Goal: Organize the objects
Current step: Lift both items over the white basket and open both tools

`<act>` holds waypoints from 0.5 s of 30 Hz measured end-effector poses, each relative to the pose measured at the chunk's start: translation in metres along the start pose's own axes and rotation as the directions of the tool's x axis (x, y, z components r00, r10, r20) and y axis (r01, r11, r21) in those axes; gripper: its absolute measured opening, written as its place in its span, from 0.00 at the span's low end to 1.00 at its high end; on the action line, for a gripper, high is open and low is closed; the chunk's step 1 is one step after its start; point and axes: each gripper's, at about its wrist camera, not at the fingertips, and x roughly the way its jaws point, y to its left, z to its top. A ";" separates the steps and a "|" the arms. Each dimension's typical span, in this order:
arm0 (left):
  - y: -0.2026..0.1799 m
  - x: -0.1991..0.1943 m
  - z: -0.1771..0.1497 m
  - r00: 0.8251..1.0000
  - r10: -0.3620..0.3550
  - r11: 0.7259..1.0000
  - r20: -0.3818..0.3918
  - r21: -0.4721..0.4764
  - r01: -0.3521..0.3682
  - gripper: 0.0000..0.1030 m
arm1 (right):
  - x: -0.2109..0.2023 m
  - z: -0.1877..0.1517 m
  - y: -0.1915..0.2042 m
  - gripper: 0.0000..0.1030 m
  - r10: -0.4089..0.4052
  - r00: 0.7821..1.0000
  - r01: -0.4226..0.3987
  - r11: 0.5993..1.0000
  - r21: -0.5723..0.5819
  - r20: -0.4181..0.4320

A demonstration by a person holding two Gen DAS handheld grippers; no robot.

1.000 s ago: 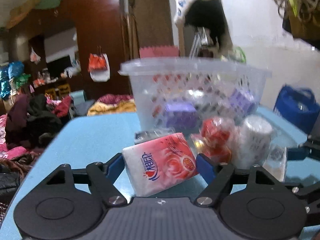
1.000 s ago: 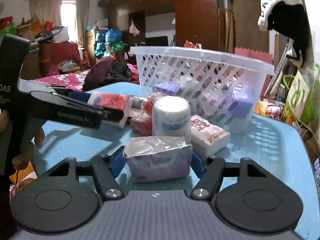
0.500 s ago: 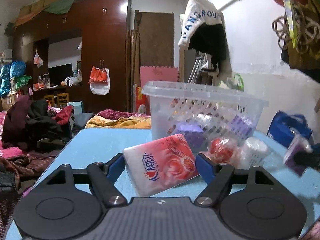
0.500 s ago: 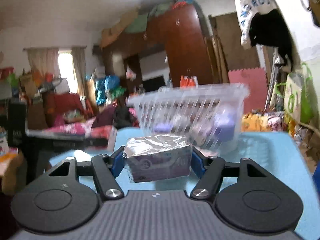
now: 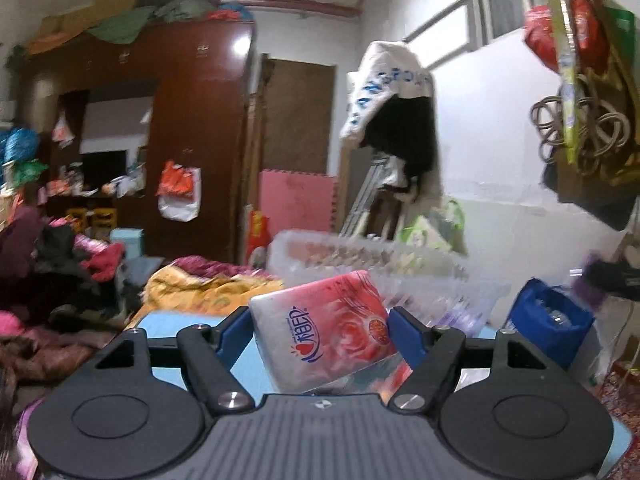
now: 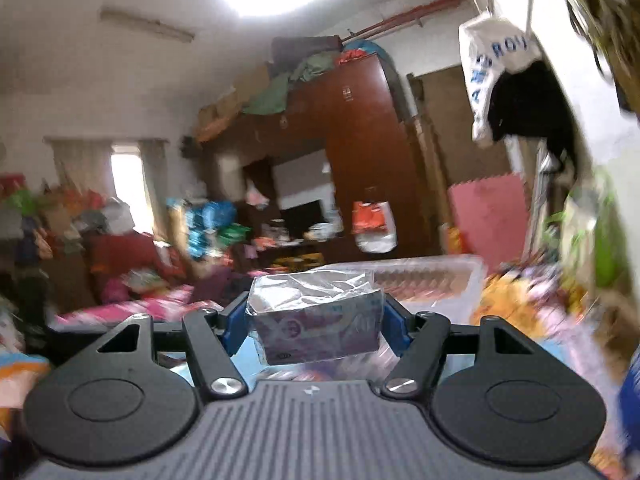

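Observation:
My left gripper (image 5: 320, 322) is shut on a pink tissue pack (image 5: 324, 324) with a rose print, held tilted and lifted above the blue table (image 5: 168, 320). The clear plastic basket (image 5: 360, 256) is just beyond it, blurred, its rim at about the pack's height. My right gripper (image 6: 316, 320) is shut on a purple tissue pack (image 6: 316, 320) in clear wrap, raised above the table, with the basket's rim (image 6: 432, 276) behind it to the right. The right gripper with its purple pack also shows blurred at the far right of the left wrist view (image 5: 592, 284).
A blue bag (image 5: 552, 332) sits right of the table. A white-and-black garment (image 5: 396, 120) hangs on the wall behind the basket. A dark wardrobe (image 5: 192, 140) and piles of clothes (image 5: 52, 264) fill the room at the left. Red blurred items lie under the left pack.
Both grippers have risen from table level with their packs, and the views have tilted up. The basket now sits lower in both views. The items left on the table have dropped mostly out of sight.

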 end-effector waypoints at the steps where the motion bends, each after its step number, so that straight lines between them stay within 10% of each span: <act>1: -0.004 0.008 0.011 1.000 -0.011 1.000 -0.007 0.010 0.011 0.75 | 0.013 0.009 0.003 0.67 -0.036 0.999 0.035 0.999 -0.037 -0.006; 8: -0.030 0.090 0.073 0.996 0.036 0.998 -0.080 0.055 -0.031 0.58 | 0.091 0.045 -0.003 0.67 -0.124 0.990 0.116 0.985 -0.128 -0.060; 15: -0.024 0.152 0.070 0.978 0.085 0.996 -0.192 0.028 -0.081 0.58 | 0.127 0.034 -0.013 0.67 -0.216 0.966 0.195 0.969 -0.150 -0.139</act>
